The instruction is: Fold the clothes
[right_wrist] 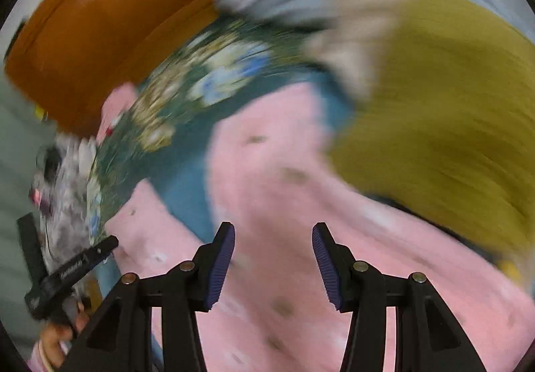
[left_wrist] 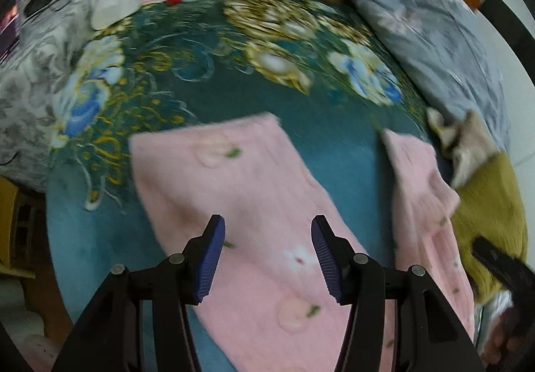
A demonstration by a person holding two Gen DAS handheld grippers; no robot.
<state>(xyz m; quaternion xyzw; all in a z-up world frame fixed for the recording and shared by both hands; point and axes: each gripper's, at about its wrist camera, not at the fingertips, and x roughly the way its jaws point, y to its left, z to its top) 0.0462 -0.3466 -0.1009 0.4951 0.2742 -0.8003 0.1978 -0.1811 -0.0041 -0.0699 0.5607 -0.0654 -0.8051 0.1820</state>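
Hovered with left gripper (left_wrist: pixel 267 248) and right gripper (right_wrist: pixel 273 258) both parted and empty, above the pink garment (left_wrist: pixel 254 191) spread on the bedspread (left_wrist: pixel 207 88).

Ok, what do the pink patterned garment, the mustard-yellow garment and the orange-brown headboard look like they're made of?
Pink patterned garment: looks like soft ribbed knit or fleece, matte and fuzzy, with faint lengthwise ribs; blur leaves it open.
Mustard-yellow garment: probably a knit, matte; too blurred for more.
Orange-brown headboard: smooth and glossy, with a bright highlight; varnished wood or a lacquered imitation.
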